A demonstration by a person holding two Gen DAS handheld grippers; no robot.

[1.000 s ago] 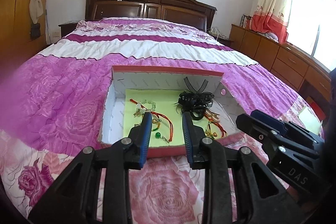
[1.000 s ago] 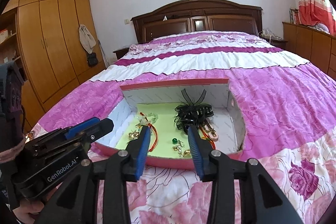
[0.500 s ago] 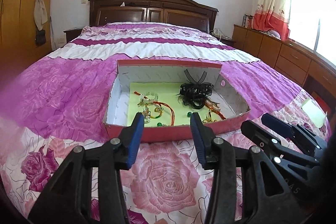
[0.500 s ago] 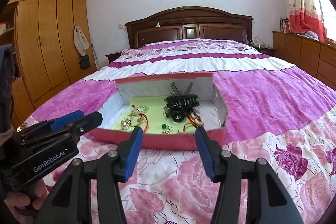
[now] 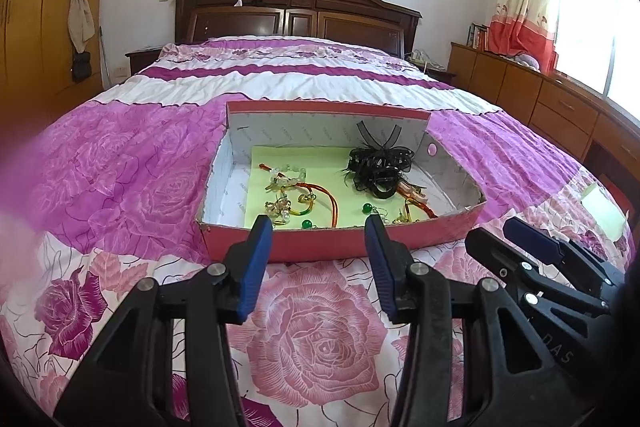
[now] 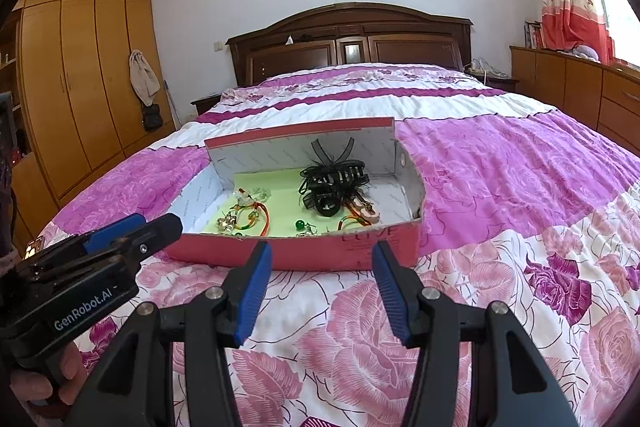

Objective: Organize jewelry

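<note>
Here the red cardboard box [image 5: 340, 247] sits on the floral bedspread [image 5: 320, 339], jewelry [image 5: 304, 193] and black hair clips [image 5: 380, 167] on its green liner. Left gripper [image 5: 318, 223] and right gripper [image 6: 322, 251] hover just short of the near wall, jaws parted, empty. Bare bedspread lies all around the box.

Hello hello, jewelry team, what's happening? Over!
Left gripper and right gripper open, empty, short of box. Jewelry tangled in red cardboard box on pink rose bedspread. Nothing blocking.
</note>
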